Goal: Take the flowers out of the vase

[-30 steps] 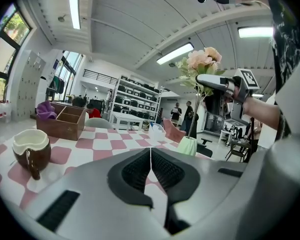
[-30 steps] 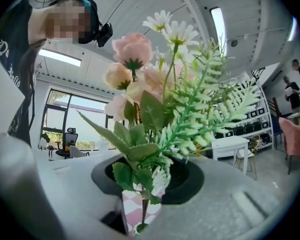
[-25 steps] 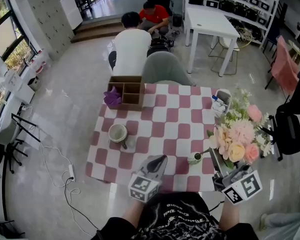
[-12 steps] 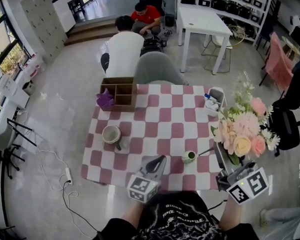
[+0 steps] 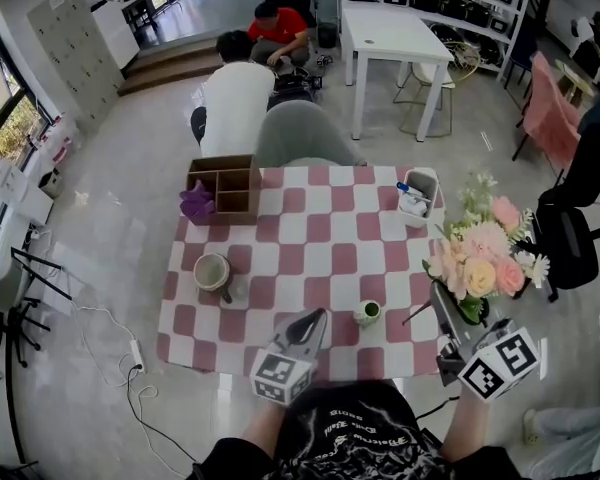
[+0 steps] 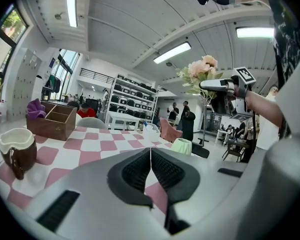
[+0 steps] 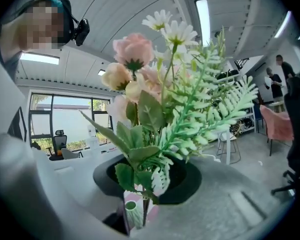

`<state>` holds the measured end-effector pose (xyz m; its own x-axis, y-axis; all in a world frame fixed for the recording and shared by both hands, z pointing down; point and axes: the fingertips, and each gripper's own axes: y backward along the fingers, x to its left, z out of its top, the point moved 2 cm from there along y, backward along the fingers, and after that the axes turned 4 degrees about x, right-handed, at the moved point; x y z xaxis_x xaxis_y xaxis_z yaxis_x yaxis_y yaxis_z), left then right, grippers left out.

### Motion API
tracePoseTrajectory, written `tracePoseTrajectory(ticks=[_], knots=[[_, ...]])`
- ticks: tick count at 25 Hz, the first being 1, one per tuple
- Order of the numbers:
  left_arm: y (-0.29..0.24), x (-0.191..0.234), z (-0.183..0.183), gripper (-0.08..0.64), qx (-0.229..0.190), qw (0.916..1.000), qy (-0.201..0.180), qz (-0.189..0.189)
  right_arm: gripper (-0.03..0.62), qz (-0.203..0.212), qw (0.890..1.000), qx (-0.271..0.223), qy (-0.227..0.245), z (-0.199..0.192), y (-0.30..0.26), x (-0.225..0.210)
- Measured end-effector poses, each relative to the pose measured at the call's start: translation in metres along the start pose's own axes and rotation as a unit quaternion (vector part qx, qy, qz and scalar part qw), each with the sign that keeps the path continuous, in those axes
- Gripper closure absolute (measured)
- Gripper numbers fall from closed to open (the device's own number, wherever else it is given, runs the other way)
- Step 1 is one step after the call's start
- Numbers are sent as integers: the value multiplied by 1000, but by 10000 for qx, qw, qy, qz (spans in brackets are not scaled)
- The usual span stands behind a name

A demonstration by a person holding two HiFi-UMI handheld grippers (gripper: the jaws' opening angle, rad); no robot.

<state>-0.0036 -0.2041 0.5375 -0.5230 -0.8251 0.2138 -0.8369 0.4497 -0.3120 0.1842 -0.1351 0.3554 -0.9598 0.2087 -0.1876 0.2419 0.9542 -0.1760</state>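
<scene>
A bouquet of pink, peach and white artificial flowers [image 5: 485,258] with green fern hangs in the air past the table's right edge. My right gripper [image 5: 448,313] is shut on its stems. In the right gripper view the flowers [image 7: 160,109] rise from between the jaws and fill the middle. The small pale green vase [image 5: 366,313] stands upright on the checked table [image 5: 310,238] near the front, with nothing in it, to the left of the bouquet. That vase [image 7: 133,211] also shows below the stems. My left gripper [image 5: 318,318] is shut with nothing in it, over the table's front edge, left of the vase [image 6: 181,146].
A brown mug [image 5: 212,271] sits at the table's left. A wooden compartment box [image 5: 225,186] with a purple cloth [image 5: 196,205] stands at the back left, a white basket [image 5: 416,196] at the back right. A grey chair [image 5: 300,133] and two people are behind; a black office chair [image 5: 570,238] is right.
My right gripper has carried the bouquet to the right, from over the table's right side to beyond its edge. The vase has stayed on the table. My left gripper has kept still.
</scene>
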Motion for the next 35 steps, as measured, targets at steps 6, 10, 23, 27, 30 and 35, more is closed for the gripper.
tracePoseTrajectory(ticks=[6, 10, 23, 27, 30, 35], knots=[[-3, 0, -5, 548, 89, 9999, 16, 44, 482, -36, 9987, 458, -199, -29, -3, -16], [-7, -7, 0, 548, 87, 9999, -31, -118, 483, -65, 9954, 886, -370, -53, -7, -28], [-21, -1, 2, 548, 142, 9999, 66, -70, 482, -73, 9665, 2187, -1342, -119, -17, -54], [-22, 2, 2, 548, 240, 9996, 141, -6, 482, 172, 9593, 2419, -1445, -133, -21, -56], [-23, 4, 1, 548, 225, 9996, 186, 43, 482, 241, 9491, 2697, -1611, -150, -27, -59], [-27, 3, 3, 548, 243, 9994, 235, 67, 480, 683, 9349, 2955, -1840, -176, -38, -57]])
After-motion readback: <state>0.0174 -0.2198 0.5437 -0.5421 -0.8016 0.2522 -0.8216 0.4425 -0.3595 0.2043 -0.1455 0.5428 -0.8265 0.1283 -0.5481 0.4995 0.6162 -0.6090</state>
